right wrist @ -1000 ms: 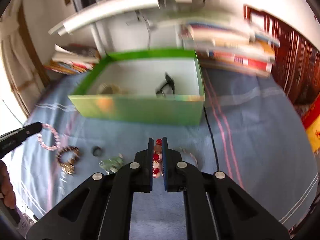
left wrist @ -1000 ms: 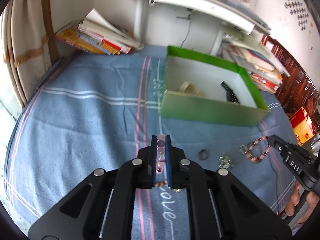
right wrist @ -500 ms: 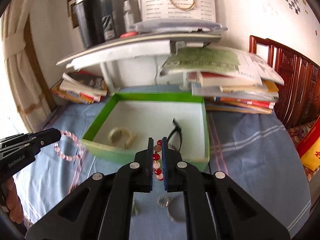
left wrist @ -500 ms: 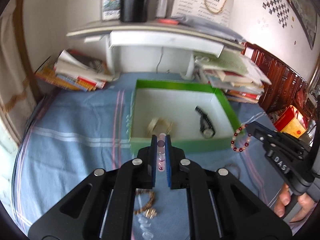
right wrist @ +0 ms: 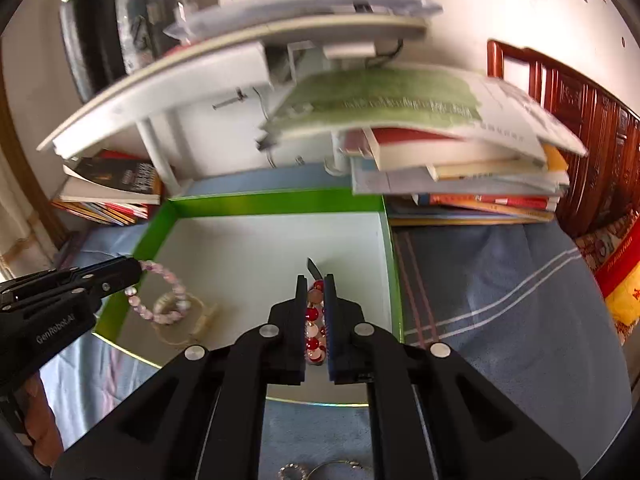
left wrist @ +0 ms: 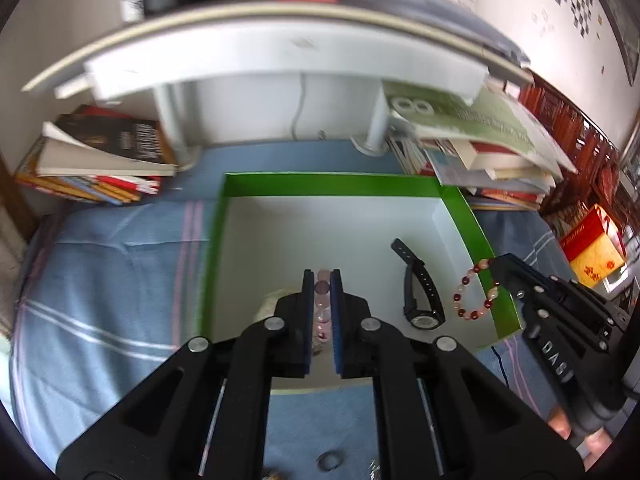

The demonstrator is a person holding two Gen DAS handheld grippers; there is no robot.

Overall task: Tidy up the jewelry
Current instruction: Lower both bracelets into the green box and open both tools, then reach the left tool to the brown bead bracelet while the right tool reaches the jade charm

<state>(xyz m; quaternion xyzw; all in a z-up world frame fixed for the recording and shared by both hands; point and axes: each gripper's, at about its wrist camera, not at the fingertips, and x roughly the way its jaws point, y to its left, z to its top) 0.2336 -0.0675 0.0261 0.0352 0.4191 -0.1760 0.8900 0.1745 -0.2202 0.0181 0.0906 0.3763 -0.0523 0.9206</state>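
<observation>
We hold two grippers over the green box (left wrist: 336, 185), which sits on a blue striped cloth (left wrist: 112, 280). Our left gripper (left wrist: 322, 276) is pinched tight on a pink bead bracelet (right wrist: 160, 296), and in the right view that bracelet hangs in a loop over the left part of the box. Our right gripper (right wrist: 316, 280) is pinched tight on a red and white bead bracelet (left wrist: 476, 292). In the left view that one hangs right at the box's right wall.

Inside the box, on its white floor, lies a black watch (left wrist: 420, 296) near the right side. A pale, thin bracelet (right wrist: 188, 320) lies near the left side, just under the hanging pink beads.

Lots of things stand close around the box. A white shelf (left wrist: 280, 52) sticks out over the far end of it. A pile of books (right wrist: 460, 168) leans out over the far right corner of the box. Another pile of books (left wrist: 100, 168) sits at the far left, apart from the box. A red wooden chair (right wrist: 580, 128) stands to the right, and a red and yellow bag (left wrist: 592, 248) is near it.

On the cloth in front of the box we see a small dark ring (left wrist: 328, 460) and two silver rings (right wrist: 316, 470), partly cut off at the bottom edge.
</observation>
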